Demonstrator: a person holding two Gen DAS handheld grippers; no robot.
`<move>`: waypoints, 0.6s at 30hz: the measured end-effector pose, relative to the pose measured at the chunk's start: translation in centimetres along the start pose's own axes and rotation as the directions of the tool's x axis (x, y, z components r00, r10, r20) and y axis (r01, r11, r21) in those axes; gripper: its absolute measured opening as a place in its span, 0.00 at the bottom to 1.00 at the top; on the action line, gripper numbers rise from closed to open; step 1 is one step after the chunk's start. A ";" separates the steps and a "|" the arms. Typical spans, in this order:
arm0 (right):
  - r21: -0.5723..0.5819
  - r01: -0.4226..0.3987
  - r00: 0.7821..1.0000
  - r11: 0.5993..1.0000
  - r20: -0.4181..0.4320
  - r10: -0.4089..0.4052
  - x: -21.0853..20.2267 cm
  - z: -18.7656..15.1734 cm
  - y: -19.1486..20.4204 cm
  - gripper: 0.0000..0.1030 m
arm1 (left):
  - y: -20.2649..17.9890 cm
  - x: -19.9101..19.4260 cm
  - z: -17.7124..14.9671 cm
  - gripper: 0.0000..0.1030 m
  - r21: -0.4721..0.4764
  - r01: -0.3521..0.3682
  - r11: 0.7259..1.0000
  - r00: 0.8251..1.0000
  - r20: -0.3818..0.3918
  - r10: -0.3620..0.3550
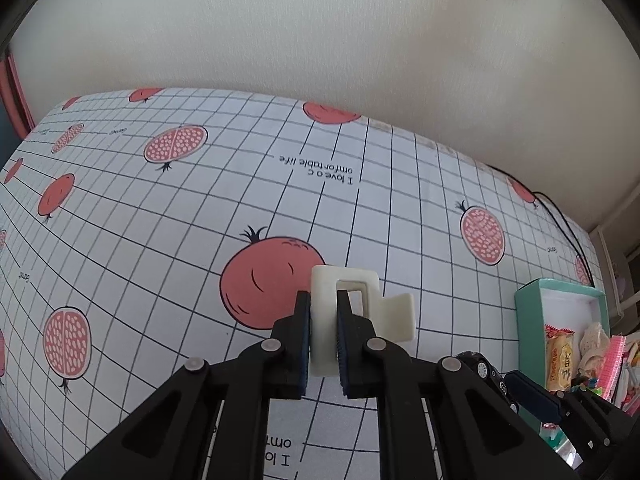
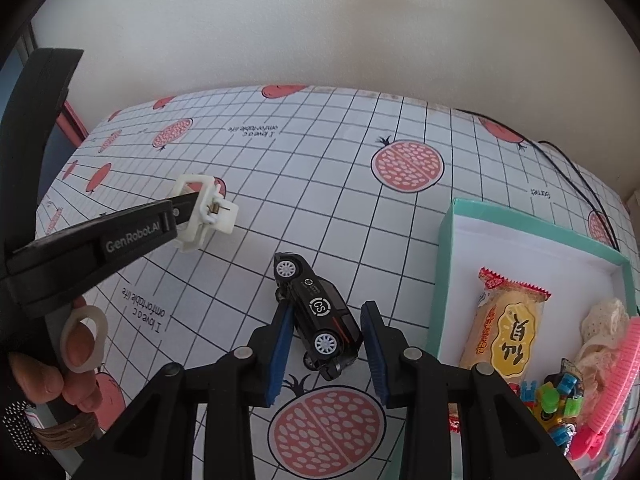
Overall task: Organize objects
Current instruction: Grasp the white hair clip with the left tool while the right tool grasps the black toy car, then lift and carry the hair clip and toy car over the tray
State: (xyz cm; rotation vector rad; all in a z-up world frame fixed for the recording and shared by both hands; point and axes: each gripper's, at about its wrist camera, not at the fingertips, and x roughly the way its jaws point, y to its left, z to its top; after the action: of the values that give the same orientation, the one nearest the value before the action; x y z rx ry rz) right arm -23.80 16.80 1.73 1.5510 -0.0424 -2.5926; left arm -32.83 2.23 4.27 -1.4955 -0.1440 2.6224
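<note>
My left gripper is shut on a white plastic clip, held above the pomegranate-print tablecloth. The right wrist view shows the same clip at the left, pinched by the left gripper. A black toy car lies on the cloth between the blue pads of my right gripper, which is open around it with small gaps on both sides. The car's front shows at the lower right of the left wrist view.
A teal box stands at the right and holds a snack packet, a pink comb, lace fabric and small colourful toys. A black cable runs along the table's far right edge. A person's hand grips the left handle.
</note>
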 end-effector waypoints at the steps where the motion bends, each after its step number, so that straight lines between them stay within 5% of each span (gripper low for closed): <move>1: -0.001 -0.001 1.000 1.000 0.002 0.001 -0.1 0.0 0.0 0.35 | 0.0 -0.2 0.0 0.11 0.001 0.001 1.000 1.000 0.006 -0.001; 18: 0.046 0.004 0.999 0.999 0.051 -0.006 -2.7 0.7 -2.3 0.35 | -2.0 -2.4 0.1 0.11 0.039 0.015 0.999 0.998 0.064 -0.018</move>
State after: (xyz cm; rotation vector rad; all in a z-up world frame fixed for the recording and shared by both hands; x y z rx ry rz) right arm -23.31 19.38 4.22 1.5014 -0.1041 -2.6531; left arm -31.59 3.79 6.65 -1.3933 -0.1113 2.6456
